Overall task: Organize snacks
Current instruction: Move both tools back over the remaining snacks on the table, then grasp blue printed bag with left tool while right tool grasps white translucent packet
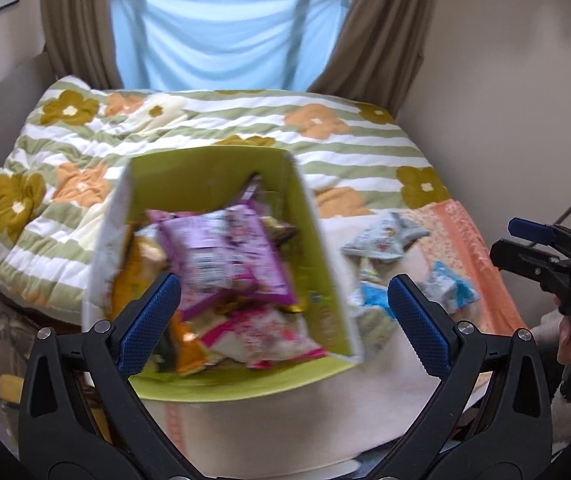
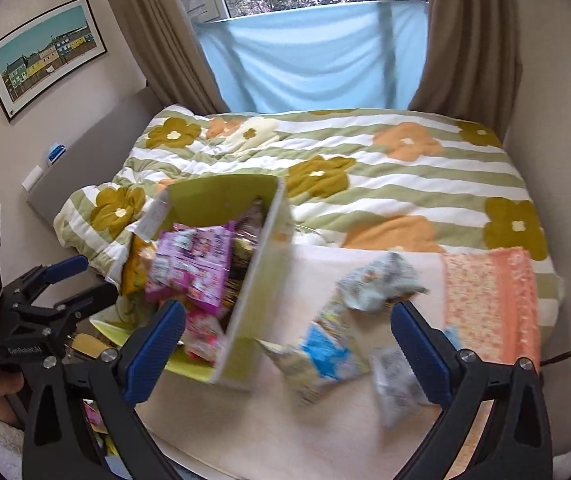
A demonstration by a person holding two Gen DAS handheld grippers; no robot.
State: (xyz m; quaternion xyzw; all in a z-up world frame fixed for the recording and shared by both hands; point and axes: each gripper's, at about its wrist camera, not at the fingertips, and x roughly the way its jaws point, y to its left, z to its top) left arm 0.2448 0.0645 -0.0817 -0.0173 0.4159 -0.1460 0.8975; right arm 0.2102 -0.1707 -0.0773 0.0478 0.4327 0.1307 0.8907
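Observation:
A green cardboard box point(image 1: 317, 236) stands on the bed, filled with snack packs; a purple pack point(image 1: 225, 256) lies on top. The box also shows in the right wrist view point(image 2: 245, 312). Several loose packs lie to its right: a pale grey one point(image 2: 377, 284), a blue and white one point(image 2: 325, 352) and a grey one point(image 2: 397, 380). My left gripper point(image 1: 283, 312) is open and empty, over the box's near end. My right gripper point(image 2: 287, 344) is open and empty, above the loose packs. Each gripper also shows in the other's view, the right point(image 1: 525, 248) and the left point(image 2: 73, 280).
A striped floral quilt point(image 2: 385, 184) covers the far bed. An orange patterned cloth point(image 2: 493, 304) lies at the right. A cream sheet point(image 2: 285, 432) lies under the box. Curtains and a blue cloth point(image 2: 309, 56) hang at the window. Walls close in on both sides.

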